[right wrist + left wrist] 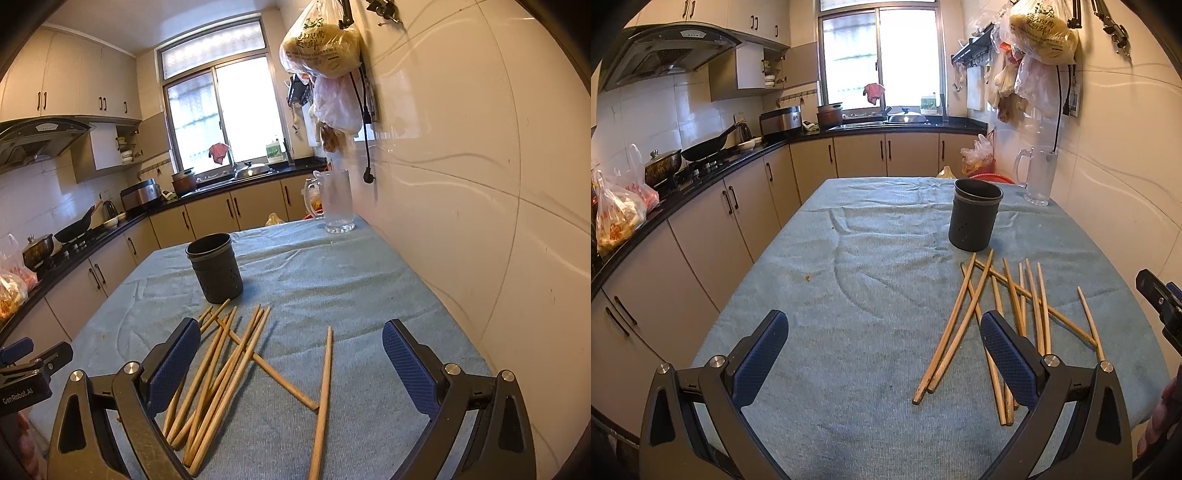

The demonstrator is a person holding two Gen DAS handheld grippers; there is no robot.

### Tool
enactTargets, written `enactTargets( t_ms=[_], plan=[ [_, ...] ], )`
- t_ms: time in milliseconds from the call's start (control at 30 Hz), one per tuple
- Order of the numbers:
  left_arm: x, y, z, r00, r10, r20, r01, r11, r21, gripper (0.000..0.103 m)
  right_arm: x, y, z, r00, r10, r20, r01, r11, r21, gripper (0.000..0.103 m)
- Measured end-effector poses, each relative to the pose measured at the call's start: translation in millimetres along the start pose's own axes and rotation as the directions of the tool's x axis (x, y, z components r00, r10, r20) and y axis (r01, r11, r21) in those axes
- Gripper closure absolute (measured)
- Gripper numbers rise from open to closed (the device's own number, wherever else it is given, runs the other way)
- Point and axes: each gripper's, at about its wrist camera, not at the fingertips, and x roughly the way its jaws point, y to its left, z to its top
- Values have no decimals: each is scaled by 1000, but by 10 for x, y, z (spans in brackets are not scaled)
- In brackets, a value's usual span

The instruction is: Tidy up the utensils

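Several bamboo chopsticks lie loosely crossed on the blue table cloth, just in front of a dark grey upright utensil holder. My left gripper is open and empty, to the left of the pile, its right finger over some sticks. In the right wrist view the chopsticks lie in front of the holder. My right gripper is open and empty above the pile, with one separate chopstick between its fingers.
A glass pitcher stands at the table's far right corner by the tiled wall. Kitchen counter and cabinets run along the left, with pots and bags. Plastic bags hang on the wall above.
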Motion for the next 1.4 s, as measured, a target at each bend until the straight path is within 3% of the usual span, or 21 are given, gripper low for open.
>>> enactTargets(
  t_ms=[933,1400],
  plan=[
    [183,64,-85,998,-10,-54,9,1000,-18,0,132,70,-100,999,-10,-36,10,1000,-1,2],
    [375,122,-111,992,-25,-120,22,999,-23,0,254,67,-140,998,-18,-64,17,1000,-5,2]
  ],
)
